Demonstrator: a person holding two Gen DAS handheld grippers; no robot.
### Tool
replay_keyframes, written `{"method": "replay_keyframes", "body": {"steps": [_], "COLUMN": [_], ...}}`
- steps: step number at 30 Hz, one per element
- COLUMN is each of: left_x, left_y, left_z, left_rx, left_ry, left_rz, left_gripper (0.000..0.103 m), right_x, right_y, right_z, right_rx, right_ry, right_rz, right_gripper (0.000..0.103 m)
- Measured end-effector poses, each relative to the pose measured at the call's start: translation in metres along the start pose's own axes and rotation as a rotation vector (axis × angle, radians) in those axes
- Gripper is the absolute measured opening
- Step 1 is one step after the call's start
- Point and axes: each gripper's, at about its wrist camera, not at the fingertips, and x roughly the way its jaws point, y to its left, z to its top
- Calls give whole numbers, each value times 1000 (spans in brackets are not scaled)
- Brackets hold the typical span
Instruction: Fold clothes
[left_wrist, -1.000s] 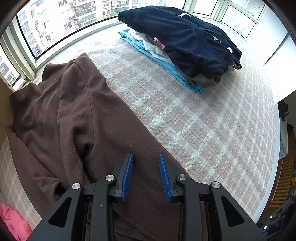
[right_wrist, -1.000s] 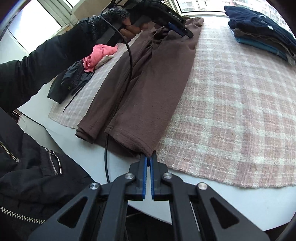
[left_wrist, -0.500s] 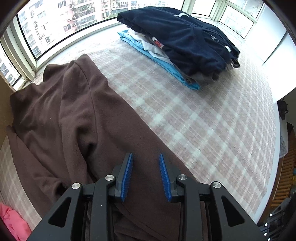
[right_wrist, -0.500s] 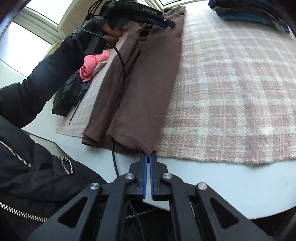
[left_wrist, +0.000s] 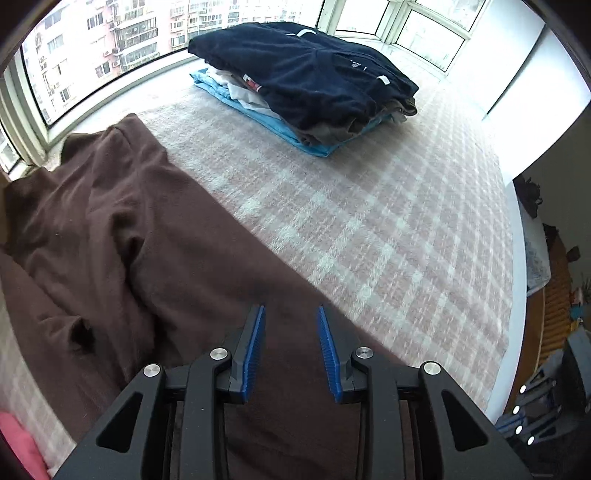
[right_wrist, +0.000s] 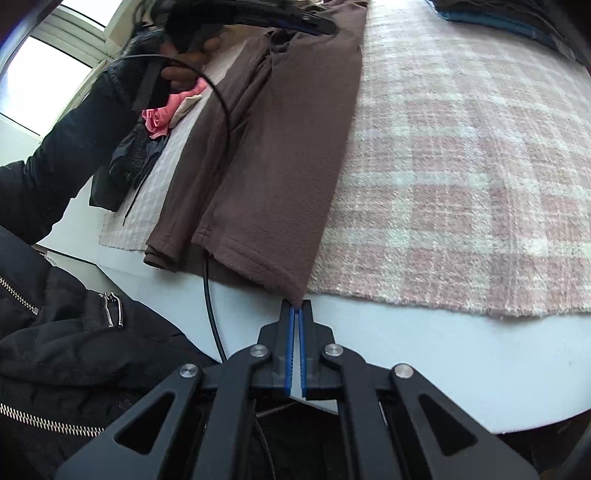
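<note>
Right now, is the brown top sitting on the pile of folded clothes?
No, the brown top lies flat on the checked blanket, apart from the pile.

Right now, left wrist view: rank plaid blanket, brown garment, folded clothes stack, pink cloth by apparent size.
1. plaid blanket, fills most of the frame.
2. brown garment, close behind, but it lies nearer the camera, so the gap is unsure.
3. folded clothes stack, farther away.
4. pink cloth, only a cropped corner shows.

A home is indicated. Apartment blocks (left_wrist: 122, 40) are seen through bay windows (left_wrist: 417, 33). Folded clothes (left_wrist: 306, 81) are stacked on a plaid blanket (left_wrist: 369, 229).
</note>
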Motion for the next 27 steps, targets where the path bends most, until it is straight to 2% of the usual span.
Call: {"method": "replay_keyframes", "body": {"steps": [3,5,8,10,11,12,15,17,19,21,23,25,27], "left_x": [-25,-35,-29,-24,-19,-12,-2,-7,-14,-22,-24,-15,0], "left_y": [-3,-13,-47,-70,-80,-88,-104,-113,-118,-125,-133,-139,-145], "left_z": [-36,-59,-87,-104,-112,-119,-142,-148,-145,-139,-130,-123,-118], "left_rx": [-34,-42,-74,-97,-102,-103,-162,-194,-250,-289,-330,-373,-397], "left_ry": [12,12,5,3,9,20,8,-17,-39,-103,-147,-159,-146], "left_rz": [-30,-58,-140,-199,-205,-197,-169,-127,-95,-30,-12,-11,30], "left_gripper": [28,28,29,29,29,29,33,32,31,31,33,33,33], "right_x": [-16,-38,-71,-78,-78,-73,-42,-14,11,28,41,48,49], "right_y": [-7,-11,-11,-12,-12,-12,-17,-30,-45,-53,-54,-50,-47], "right_z": [-11,-6,36,81,105,130,204,248,284,300,309,315,318], "right_rx": [28,43,13,-8,-32,-70,-177,-183,-139,-120,-127,-159,-186], "right_ry": [41,0,-129,-185,-206,-208,-148,-84,-19,30,63,80,93], "right_rz": [13,-2,-48,-48,-43,-53,-115,-165,-136,-81,-51,-47,-53], "right_gripper": [1,1,4,11,19,28,30,30,30,30,30,30,30]}}
